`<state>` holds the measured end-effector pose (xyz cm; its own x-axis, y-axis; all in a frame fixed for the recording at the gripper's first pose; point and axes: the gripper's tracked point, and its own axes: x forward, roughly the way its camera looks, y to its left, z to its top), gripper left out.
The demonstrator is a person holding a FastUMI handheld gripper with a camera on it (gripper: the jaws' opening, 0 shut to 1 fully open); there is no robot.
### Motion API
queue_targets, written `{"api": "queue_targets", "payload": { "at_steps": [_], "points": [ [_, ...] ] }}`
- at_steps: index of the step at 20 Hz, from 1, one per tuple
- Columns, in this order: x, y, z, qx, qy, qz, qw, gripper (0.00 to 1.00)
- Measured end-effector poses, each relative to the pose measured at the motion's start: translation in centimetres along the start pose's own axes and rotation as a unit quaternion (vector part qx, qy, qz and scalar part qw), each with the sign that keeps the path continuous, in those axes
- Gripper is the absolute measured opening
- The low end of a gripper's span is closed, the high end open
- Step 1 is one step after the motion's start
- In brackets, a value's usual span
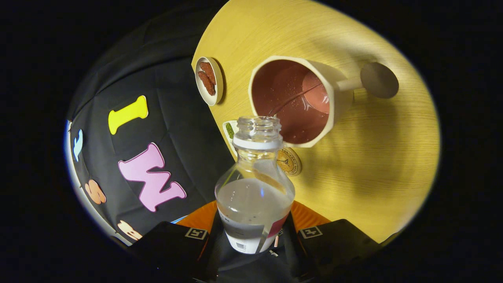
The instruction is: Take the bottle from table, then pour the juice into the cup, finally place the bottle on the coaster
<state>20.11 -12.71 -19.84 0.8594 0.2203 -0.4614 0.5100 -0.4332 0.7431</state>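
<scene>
A clear plastic bottle point(254, 188) with no cap and clear liquid inside sits between my two fingers, and my gripper point(253, 236) is shut on its lower body. The whole view is rolled, so the bottle is tilted toward the cup. Its open mouth is at the near rim of a white cup point(300, 100) with a pink inside and a long handle. A thin stream runs from the mouth into the cup. A round gold coaster point(289, 161) lies flat on the table just beyond the bottle's shoulder, beside the cup.
The yellow wooden table point(373, 165) carries a small white dish point(209, 80) with brown pieces near its edge. A small white-and-green item point(229, 131) peeks out behind the bottle neck. The black cloth wall stands past the table edge.
</scene>
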Motion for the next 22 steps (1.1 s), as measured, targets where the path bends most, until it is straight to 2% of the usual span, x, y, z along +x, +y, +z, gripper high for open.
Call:
{"api": "queue_targets", "payload": {
  "at_steps": [15,22],
  "points": [
    [-1.3,3.1,0.3,0.119,-0.001,0.033,0.992,0.70],
    [-1.1,4.0,0.1,0.159,0.005,0.032,0.987,0.70]
  ]
}}
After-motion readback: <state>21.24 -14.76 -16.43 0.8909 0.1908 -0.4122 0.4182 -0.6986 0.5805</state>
